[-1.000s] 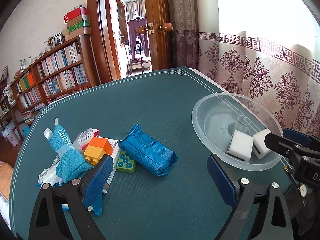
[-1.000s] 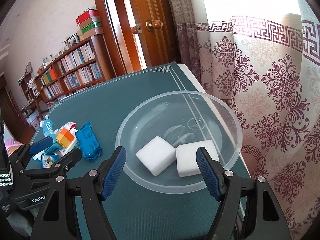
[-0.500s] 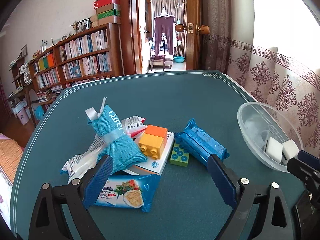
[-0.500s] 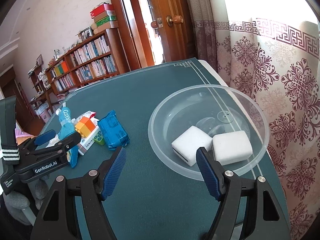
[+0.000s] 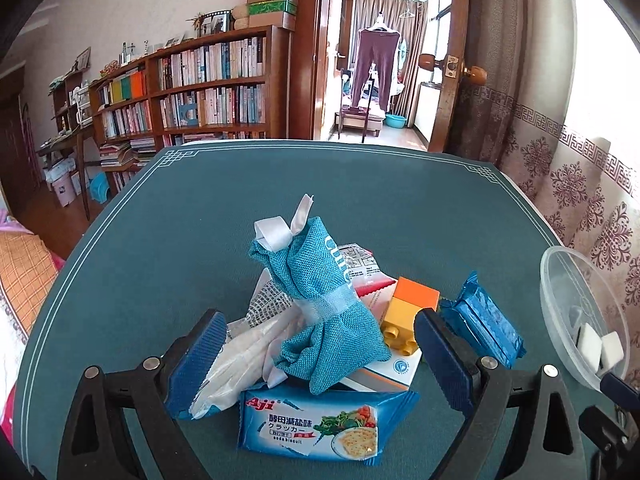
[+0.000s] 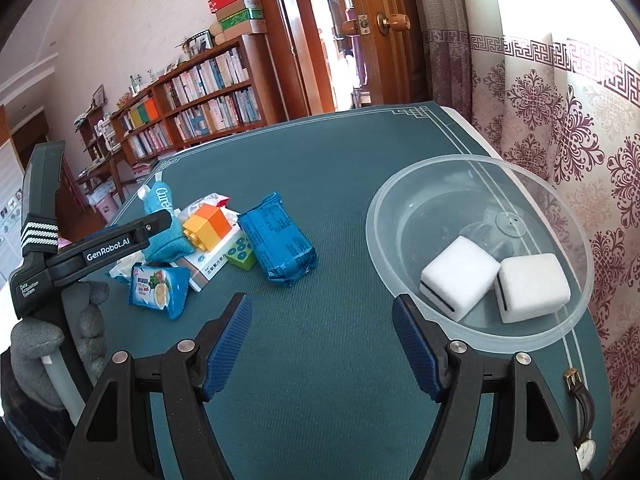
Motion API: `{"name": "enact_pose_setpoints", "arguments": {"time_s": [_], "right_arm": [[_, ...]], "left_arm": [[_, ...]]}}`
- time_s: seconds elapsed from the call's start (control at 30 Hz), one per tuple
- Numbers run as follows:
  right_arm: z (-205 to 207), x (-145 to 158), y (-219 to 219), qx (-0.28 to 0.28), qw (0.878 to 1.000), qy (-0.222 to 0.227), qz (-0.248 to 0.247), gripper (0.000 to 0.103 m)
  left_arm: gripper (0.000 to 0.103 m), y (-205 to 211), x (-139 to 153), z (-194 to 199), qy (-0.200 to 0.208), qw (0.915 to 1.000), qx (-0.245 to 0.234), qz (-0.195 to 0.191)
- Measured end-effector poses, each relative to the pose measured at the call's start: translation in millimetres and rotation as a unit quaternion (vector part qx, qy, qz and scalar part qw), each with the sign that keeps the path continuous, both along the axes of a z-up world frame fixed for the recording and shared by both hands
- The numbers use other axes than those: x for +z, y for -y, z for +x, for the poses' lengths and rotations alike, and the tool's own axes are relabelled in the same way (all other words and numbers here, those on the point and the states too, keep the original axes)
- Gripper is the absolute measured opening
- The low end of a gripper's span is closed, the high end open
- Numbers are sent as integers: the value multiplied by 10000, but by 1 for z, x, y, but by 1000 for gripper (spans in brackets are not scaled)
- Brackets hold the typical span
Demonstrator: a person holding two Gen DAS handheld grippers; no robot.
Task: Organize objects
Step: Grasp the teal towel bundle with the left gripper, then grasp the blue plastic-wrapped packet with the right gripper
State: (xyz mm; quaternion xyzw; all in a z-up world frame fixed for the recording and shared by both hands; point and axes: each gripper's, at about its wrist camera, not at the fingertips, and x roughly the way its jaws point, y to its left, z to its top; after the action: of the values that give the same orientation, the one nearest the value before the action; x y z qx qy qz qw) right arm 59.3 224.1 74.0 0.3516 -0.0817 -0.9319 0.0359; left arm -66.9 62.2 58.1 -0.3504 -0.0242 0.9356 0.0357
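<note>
The green brick [image 6: 240, 255] is hidden in the left wrist view behind the right pad [image 5: 440, 354]. Both claws, left claw [image 5: 318, 360] and right claw [image 6: 322, 344], are held released, empty. The pile, with the teal pouch [image 5: 324, 312], is now framed centrally; the bowl [image 5: 560, 304] is pushed to the right edge, cut off.

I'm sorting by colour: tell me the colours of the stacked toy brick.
The stacked toy brick is orange beside yellow, on the pile; clearest in the right wrist view.

The teal pouch [image 5: 328, 312] covers most of the white box [image 5: 384, 376] under it; a wristwatch [image 6: 582, 412] runs off the right wrist view's lower edge.
</note>
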Motion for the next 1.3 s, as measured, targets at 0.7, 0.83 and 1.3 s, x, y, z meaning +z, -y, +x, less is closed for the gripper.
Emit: {"name": "enact_pose_setpoints", "arguments": {"time_s": [0.7, 0.83, 1.3], "right_arm": [[-53, -15, 43, 597, 9965, 477, 349, 74], [-73, -19, 51, 639, 9952, 514, 541, 74], [-127, -35, 57, 759, 9911, 618, 901, 70]], "left_arm": [[49, 9, -5, -18, 193, 9971, -340, 652], [44, 9, 0, -12, 104, 9962, -472, 718], [44, 4, 20, 4, -252, 9941, -726, 760]]}}
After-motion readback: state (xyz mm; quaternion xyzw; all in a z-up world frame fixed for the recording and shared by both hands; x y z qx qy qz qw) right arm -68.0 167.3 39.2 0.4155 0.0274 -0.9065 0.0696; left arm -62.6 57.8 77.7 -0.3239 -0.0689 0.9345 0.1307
